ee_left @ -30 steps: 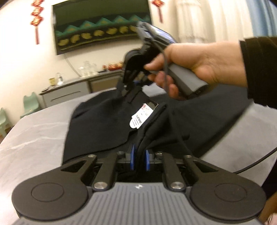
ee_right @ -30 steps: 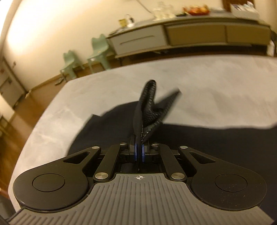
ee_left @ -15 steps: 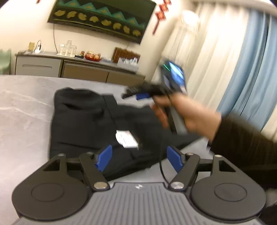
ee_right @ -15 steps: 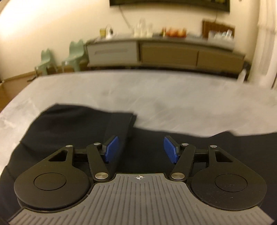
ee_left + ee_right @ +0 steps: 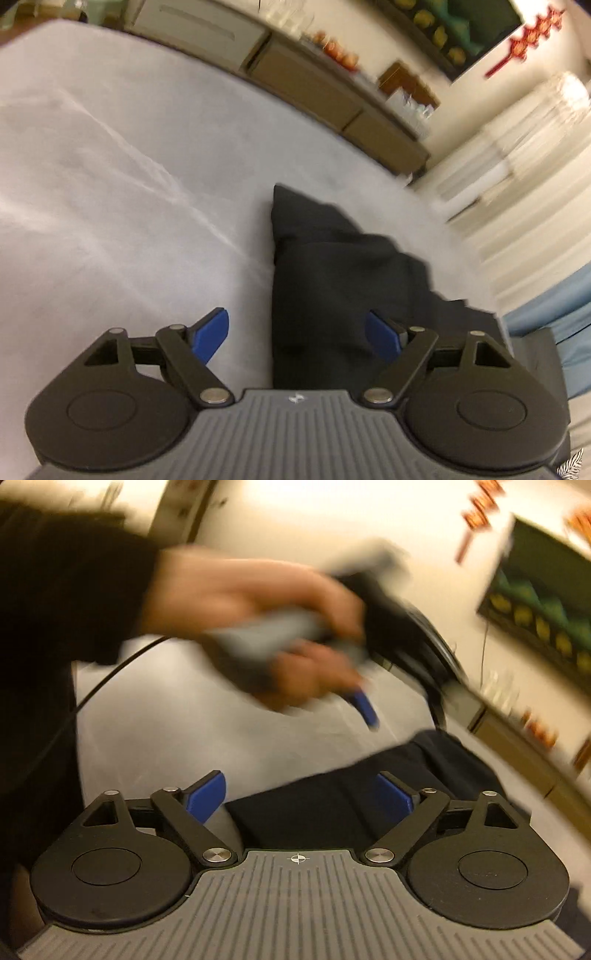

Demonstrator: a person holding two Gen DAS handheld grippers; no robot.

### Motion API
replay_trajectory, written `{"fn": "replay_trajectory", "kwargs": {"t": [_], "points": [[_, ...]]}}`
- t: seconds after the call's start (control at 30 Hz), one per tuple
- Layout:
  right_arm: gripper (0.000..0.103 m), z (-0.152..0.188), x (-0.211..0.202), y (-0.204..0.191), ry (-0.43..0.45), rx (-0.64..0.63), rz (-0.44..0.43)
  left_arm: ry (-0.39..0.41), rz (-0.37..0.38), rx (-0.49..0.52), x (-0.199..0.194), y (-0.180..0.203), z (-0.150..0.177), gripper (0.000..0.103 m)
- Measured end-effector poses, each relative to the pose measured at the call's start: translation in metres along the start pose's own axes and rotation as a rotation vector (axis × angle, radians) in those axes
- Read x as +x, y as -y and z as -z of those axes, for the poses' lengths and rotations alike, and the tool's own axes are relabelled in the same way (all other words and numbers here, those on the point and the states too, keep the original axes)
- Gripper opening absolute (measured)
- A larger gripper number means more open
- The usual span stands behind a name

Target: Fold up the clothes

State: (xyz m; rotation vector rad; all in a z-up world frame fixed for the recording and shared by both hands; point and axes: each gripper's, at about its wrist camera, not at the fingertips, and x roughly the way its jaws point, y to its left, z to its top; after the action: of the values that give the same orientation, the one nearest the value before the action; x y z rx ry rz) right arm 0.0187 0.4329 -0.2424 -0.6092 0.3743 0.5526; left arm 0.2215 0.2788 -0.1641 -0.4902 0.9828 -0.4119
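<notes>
Room: sideboard point(image 5: 332, 107) along the far wall, grey table point(image 5: 110, 184) in front.
Left gripper point(image 5: 297, 334): jaws just spreading, released, nothing between.
Right gripper point(image 5: 300, 793): likewise, released, empty.
Garment point(image 5: 332, 288): black, lying folded on the table below both grippers.
Hand point(image 5: 280, 620): blurred, carrying the left gripper.

Both grippers let go: the left gripper point(image 5: 297, 338) and right gripper point(image 5: 299, 797) had just been opening, dropping the black garment point(image 5: 332, 280) onto the table point(image 5: 129, 184), jaws empty.

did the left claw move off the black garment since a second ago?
Yes. Left claw has just opened, released the garment and swung toward its left edge on the table.
</notes>
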Motion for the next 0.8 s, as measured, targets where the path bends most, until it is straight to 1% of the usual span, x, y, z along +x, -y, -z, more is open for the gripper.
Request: {"fn": "replay_trajectory", "kwargs": {"t": [0.03,0.07,0.1,0.13,0.17,0.2,0.23,0.3,0.4,0.47,0.5,0.53,0.57,0.6,0.63,0.67,0.7,0.73,0.77,0.8], "points": [[0.087,-0.001,0.008,-0.01,-0.013,-0.039,0.013,-0.003,0.036,-0.004,0.006,-0.001,0.0,0.081],[0.083,0.001,0.016,-0.012,-0.031,-0.049,0.022,-0.007,0.071,-0.008,0.012,-0.003,0.0,0.08],[0.067,0.003,0.023,-0.01,-0.048,-0.048,0.03,-0.01,0.107,-0.012,0.017,-0.004,0.0,0.07],[0.044,0.004,0.028,-0.007,-0.066,-0.039,0.031,-0.026,0.119,-0.008,0.027,-0.003,-0.007,0.041],[0.025,0.005,0.03,-0.002,-0.09,-0.027,0.026,-0.031,0.114,0.009,0.032,-0.003,-0.013,0.025],[0.009,0.006,0.03,0.001,-0.106,-0.028,0.025,-0.035,0.108,0.026,0.038,-0.002,-0.018,0.015],[0.009,0.009,0.026,0.003,-0.104,-0.032,0.025,-0.024,0.12,0.026,0.039,-0.005,-0.026,0.01],[0.009,0.015,0.017,0.004,-0.103,-0.025,0.027,-0.005,0.149,0.012,0.04,-0.01,-0.037,0.009],[0.009,0.02,0.012,0.002,-0.102,-0.014,0.035,-0.002,0.188,-0.045,0.041,-0.019,-0.052,0.01],[0.009,0.022,0.014,0.003,-0.098,0.003,0.037,0.005,0.199,-0.087,0.041,-0.026,-0.048,0.011],[0.009,0.022,0.015,0.003,-0.096,0.012,0.039,0.009,0.204,-0.108,0.042,-0.029,-0.047,0.014],[0.009,0.023,0.016,0.002,-0.094,0.018,0.04,0.012,0.21,-0.129,0.042,-0.032,-0.045,0.02],[0.009,0.023,0.014,0.0,-0.09,0.021,0.04,0.019,0.218,-0.152,0.042,-0.035,-0.044,0.024],[0.009,0.022,0.009,-0.001,-0.086,0.028,0.039,0.022,0.224,-0.171,0.04,-0.038,-0.04,0.034],[0.009,0.023,0.005,-0.002,-0.081,0.033,0.039,0.015,0.207,-0.175,0.042,-0.037,-0.037,0.052],[0.009,0.024,0.005,-0.001,-0.076,0.035,0.043,0.008,0.19,-0.178,0.043,-0.036,-0.034,0.059],[0.009,0.023,0.008,0.003,-0.071,0.037,0.046,-0.002,0.176,-0.16,0.044,-0.032,-0.033,0.061],[0.009,0.022,0.011,0.007,-0.07,0.037,0.044,-0.013,0.161,-0.142,0.044,-0.028,-0.031,0.051],[0.009,0.022,0.014,0.009,-0.067,0.038,0.037,-0.016,0.131,-0.108,0.047,-0.022,-0.035,0.038],[0.009,0.019,0.018,0.009,-0.064,0.037,0.031,-0.02,0.1,-0.074,0.05,-0.016,-0.038,0.013]]}}
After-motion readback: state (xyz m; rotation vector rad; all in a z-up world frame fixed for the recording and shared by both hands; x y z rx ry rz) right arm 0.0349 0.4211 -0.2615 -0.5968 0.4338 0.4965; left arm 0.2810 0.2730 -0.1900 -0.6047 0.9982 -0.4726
